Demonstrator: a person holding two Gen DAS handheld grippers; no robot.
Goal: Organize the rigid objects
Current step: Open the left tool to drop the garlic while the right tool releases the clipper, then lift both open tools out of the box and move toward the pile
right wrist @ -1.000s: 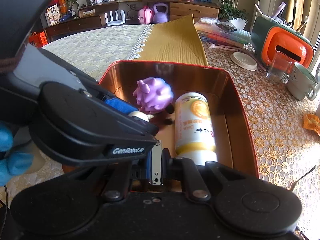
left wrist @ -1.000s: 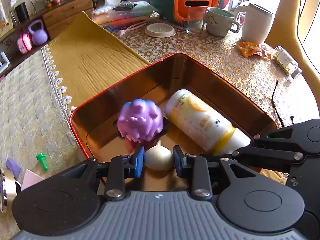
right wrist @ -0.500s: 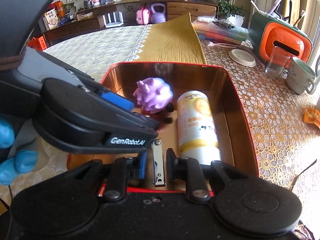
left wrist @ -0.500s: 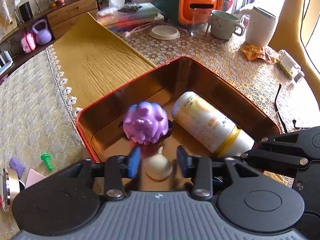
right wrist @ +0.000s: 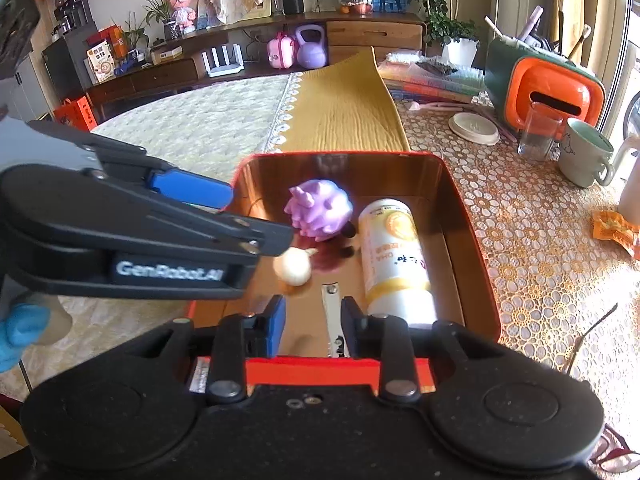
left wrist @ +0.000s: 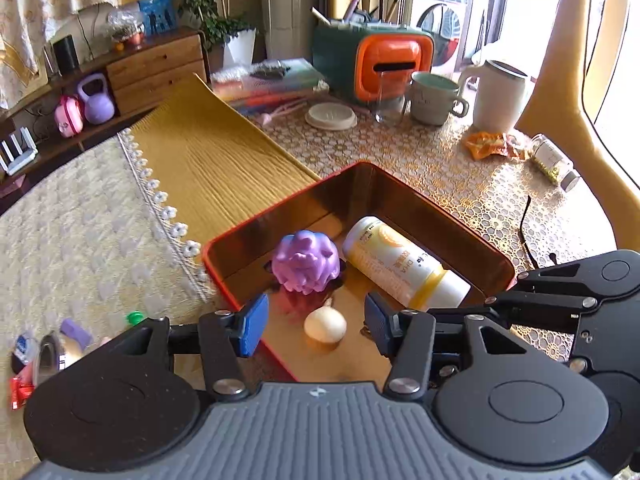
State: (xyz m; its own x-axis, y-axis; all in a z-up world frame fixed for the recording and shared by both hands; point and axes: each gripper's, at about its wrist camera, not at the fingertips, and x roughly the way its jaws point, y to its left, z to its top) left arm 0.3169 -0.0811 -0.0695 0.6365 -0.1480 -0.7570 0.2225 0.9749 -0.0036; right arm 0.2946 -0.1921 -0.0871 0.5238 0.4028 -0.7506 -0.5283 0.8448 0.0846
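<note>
Both grippers hover over the near end of the tin (right wrist: pixel 476 240), which sits on the table (left wrist: pixel 460 184), and both are letting go. The left gripper (left wrist: pixel 316 324) has its jaws opening, already fairly wide; the garlic (left wrist: pixel 325 325) lies on the tin floor between them, touched by neither pad. The right gripper (right wrist: pixel 312 320) has its jaws opening too, narrower, with the clipper (right wrist: pixel 333 320) lying loose between the pads, close to the right one.

The step in hand looks like release and retreat. To do it well, each gripper should probably spread until the pads stand clear of its item, then lift straight up before swinging away, so that neither item is dragged or flicked against the tin wall.

In the right wrist view the clipper's long axis runs near to far, alongside the bottle (right wrist: pixel 394 260), which lies on its side just to the right with its cap end near. The garlic's tip points far and right, towards the toy (right wrist: pixel 320 210) at the middle of the tin.
</note>
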